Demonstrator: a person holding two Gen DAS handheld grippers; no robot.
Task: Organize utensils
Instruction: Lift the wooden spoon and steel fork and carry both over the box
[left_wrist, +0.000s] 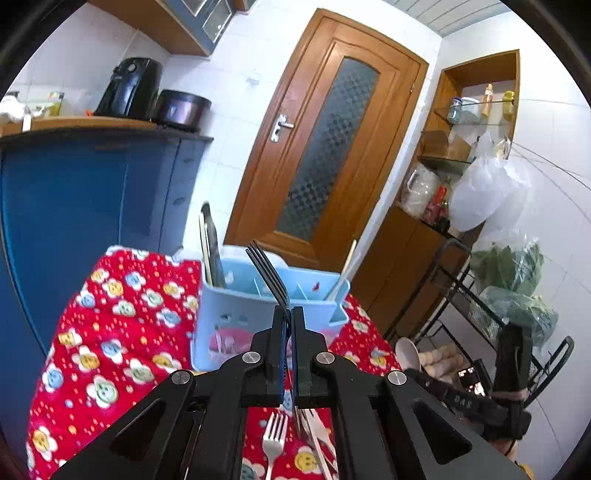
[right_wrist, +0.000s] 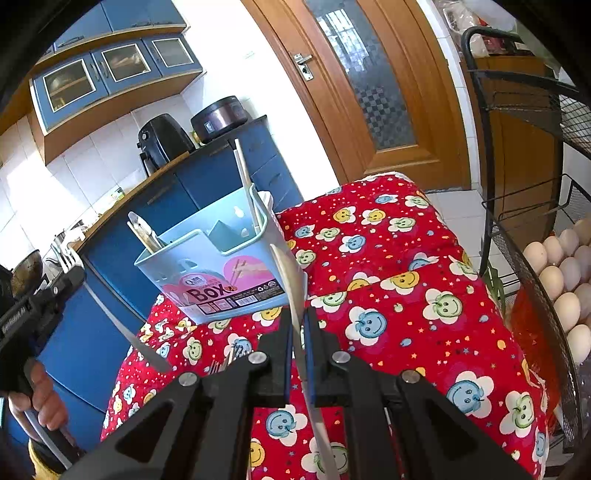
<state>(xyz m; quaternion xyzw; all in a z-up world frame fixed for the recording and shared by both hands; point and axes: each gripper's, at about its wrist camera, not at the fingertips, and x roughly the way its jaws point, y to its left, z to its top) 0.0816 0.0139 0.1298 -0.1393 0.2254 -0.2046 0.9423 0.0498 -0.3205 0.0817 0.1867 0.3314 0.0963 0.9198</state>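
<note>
Surroundings: the desk carries a red cloth with smiley flowers (right_wrist: 399, 258). A pale blue utensil box (left_wrist: 240, 317) stands on it toward the far edge, divided into compartments. Behind it are blue cabinets (left_wrist: 92, 199), a black air fryer (left_wrist: 131, 88), a dark pot (left_wrist: 183, 109) and a wooden door (left_wrist: 332, 147). A black wire rack (right_wrist: 524, 206) stands beside the desk, holding eggs (right_wrist: 557, 273).

Left gripper (left_wrist: 289, 314): jaws closed on a dark fork (left_wrist: 267, 273). Long axis runs out of the gripper, up and away; tines lean to upper left, in front of the box rim, above the desk. Nothing stands between fork and box.

Right gripper (right_wrist: 300, 321): jaws nearly closed, pinching a pale spoon (right_wrist: 286, 269). Handle passes back between the fingers; the bowl points up and forward, toward the near right corner of the box.

View differences: the left wrist view alone shows a silver fork (left_wrist: 274, 439) and other cutlery lying on the cloth beneath the gripper, plus dark and pale utensils standing in the box's left compartment. The right wrist view alone shows the box label (right_wrist: 221, 291) reading "BOX", the eggs clearly, and the person's left hand (right_wrist: 40, 391) gripping the other gripper's handle at the left edge.
</note>
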